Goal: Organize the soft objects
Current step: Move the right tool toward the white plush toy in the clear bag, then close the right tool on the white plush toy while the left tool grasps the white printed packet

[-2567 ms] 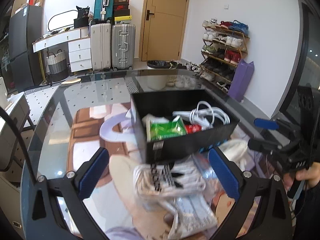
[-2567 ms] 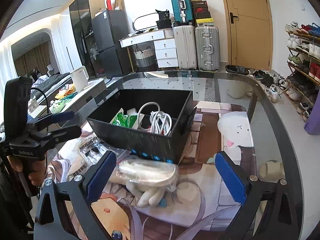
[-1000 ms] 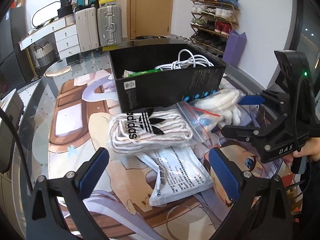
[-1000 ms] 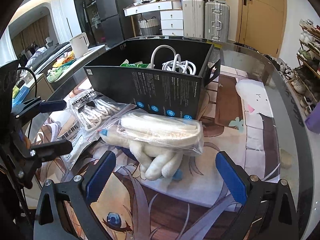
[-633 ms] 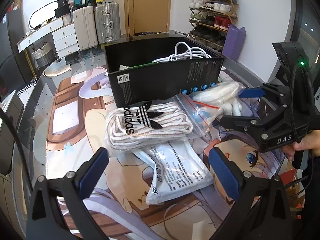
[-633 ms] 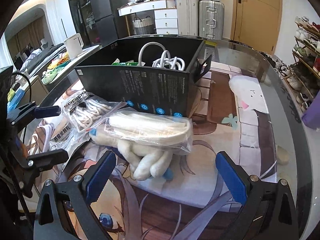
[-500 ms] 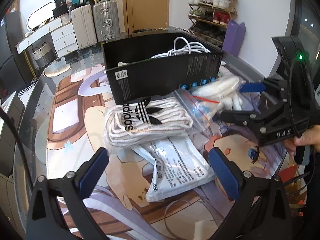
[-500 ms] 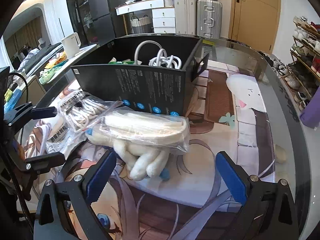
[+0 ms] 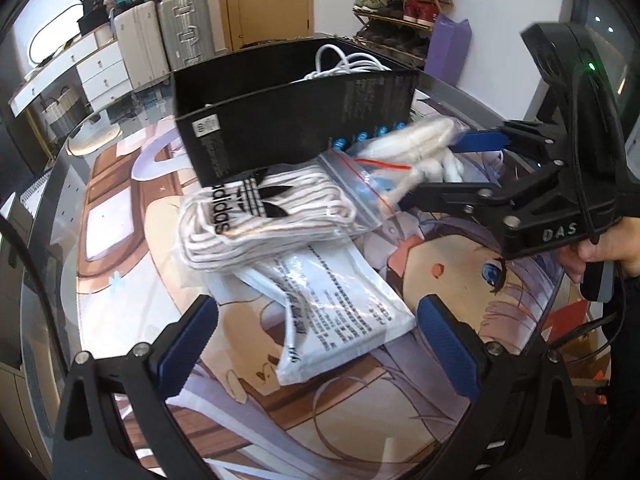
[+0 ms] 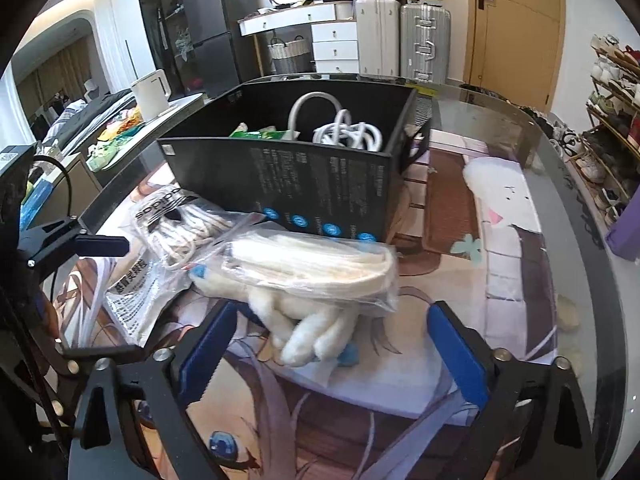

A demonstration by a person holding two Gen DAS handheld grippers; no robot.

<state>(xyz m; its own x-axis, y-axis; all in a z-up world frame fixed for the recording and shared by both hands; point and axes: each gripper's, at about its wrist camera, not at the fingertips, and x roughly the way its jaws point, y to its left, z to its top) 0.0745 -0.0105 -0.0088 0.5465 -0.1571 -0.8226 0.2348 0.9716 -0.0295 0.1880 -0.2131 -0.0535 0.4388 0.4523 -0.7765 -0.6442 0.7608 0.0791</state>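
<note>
The right gripper's (image 10: pixel 332 350) fingers are closing around the bag of cream gloves (image 10: pixel 308 268) without pressing it yet; the left gripper's (image 9: pixel 316 344) fingers stand wide over the white packet (image 9: pixel 336 308). Both bags lie on the table (image 10: pixel 520 280) against the black box (image 10: pixel 320 184).
</note>
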